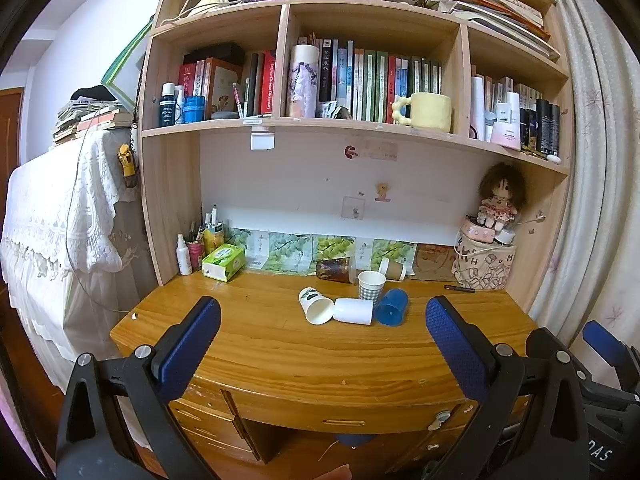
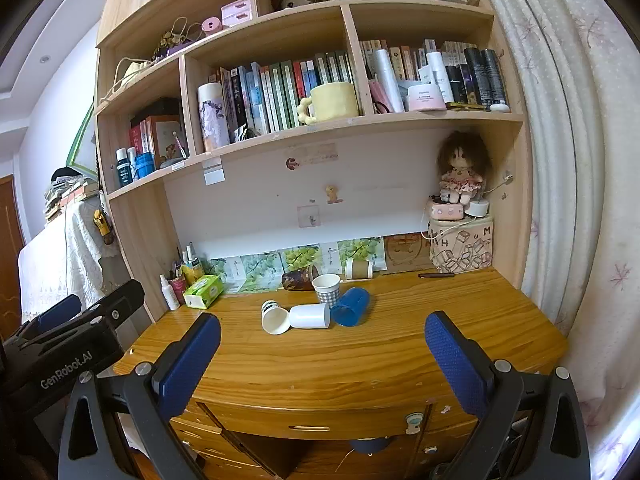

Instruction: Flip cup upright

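Observation:
Several cups sit mid-desk. A white paper cup with green print (image 1: 315, 306) (image 2: 274, 317), a plain white cup (image 1: 354, 311) (image 2: 309, 316) and a blue plastic cup (image 1: 392, 307) (image 2: 351, 306) lie on their sides. A checked paper cup (image 1: 371, 285) (image 2: 327, 289) stands upright behind them. A dark brown cup (image 1: 335, 269) (image 2: 298, 280) and a brown-sleeved cup (image 1: 393, 268) (image 2: 359, 268) lie at the back. My left gripper (image 1: 323, 334) and right gripper (image 2: 322, 350) are both open and empty, held before the desk's front edge, well short of the cups.
The wooden desk (image 1: 280, 344) stands under a bookshelf (image 1: 360, 128). A green tissue box (image 1: 223, 262) and bottles sit at the back left. A patterned box with a doll (image 1: 486, 264) sits at the back right. A pen (image 1: 459, 288) lies near it. Curtains hang on the right.

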Tool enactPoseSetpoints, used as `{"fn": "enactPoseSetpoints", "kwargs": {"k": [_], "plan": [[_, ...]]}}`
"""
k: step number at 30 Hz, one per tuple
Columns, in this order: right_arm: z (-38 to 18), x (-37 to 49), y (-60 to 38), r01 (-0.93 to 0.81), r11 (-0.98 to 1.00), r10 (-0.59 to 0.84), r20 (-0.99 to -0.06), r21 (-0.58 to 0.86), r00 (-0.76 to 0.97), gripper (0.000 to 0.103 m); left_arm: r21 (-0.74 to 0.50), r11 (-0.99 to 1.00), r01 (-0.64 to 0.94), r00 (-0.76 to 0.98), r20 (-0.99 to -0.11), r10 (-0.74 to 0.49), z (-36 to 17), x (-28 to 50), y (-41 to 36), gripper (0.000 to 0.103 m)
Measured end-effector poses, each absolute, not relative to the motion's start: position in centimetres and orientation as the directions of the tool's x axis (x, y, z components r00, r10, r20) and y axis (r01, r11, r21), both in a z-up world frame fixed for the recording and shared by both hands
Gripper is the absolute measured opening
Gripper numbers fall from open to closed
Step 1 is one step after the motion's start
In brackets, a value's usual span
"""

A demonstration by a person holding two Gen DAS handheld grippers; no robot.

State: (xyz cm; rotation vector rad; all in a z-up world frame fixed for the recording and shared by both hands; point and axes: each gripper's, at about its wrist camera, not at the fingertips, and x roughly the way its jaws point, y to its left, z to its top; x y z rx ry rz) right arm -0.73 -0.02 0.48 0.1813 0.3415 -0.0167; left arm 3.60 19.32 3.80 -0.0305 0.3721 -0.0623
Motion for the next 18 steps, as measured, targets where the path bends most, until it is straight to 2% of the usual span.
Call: {"fn": "enactPoseSetpoints", "kwargs": {"k": [18], "plan": [[0.43,-1.76,-0.47,0.044,0.983,0.018,-0.329,0.180,0.944,0.102,-0.030,0.999,0.020,0.919,-0.393,-0.030,3.97,2.67,18.44,0.102]]}}
